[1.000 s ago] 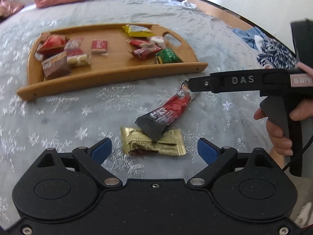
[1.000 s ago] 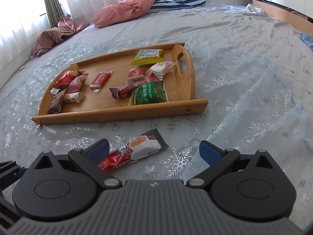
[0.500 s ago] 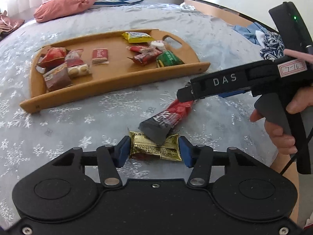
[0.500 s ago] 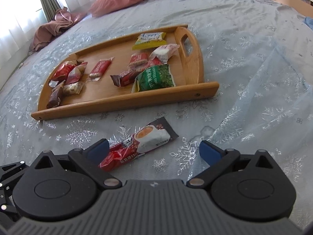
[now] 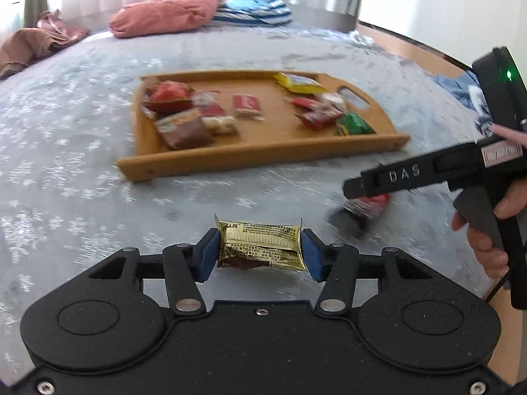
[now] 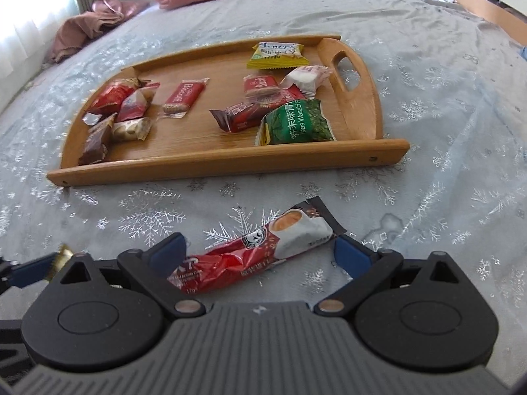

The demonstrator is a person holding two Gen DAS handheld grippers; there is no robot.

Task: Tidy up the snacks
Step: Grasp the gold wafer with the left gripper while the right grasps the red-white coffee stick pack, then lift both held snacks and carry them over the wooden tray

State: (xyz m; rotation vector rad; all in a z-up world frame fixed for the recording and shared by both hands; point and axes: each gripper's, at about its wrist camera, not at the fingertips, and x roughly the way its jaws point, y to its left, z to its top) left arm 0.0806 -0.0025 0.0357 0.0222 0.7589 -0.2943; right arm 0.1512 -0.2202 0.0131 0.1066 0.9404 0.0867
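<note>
My left gripper (image 5: 260, 251) is shut on a gold snack packet (image 5: 260, 247), lifted off the bedspread; both blue pads press its short ends. A red, white and black coffee stick packet (image 6: 260, 250) lies flat on the spread between the blue fingertips of my right gripper (image 6: 260, 253), which stands open around it without touching. In the left wrist view that packet (image 5: 362, 210) shows blurred under the right gripper's black body. A wooden tray (image 6: 227, 163) beyond holds several snack packets, among them a green wasabi-pea bag (image 6: 298, 125) and a yellow packet (image 6: 276, 56).
The tray (image 5: 263, 154) sits on a grey snowflake-patterned bedspread. A pink pillow (image 5: 164, 11), a striped cushion (image 5: 253, 11) and a crumpled brown cloth (image 5: 36, 46) lie at the far end. A hand (image 5: 494, 230) grips the right tool's handle. Blue patterned clothes (image 5: 474, 98) lie at the right.
My left gripper closed on the gold packet and lifted it away from under the coffee stick. My right gripper moved closer and lower, so the coffee stick now lies between its open fingers.
</note>
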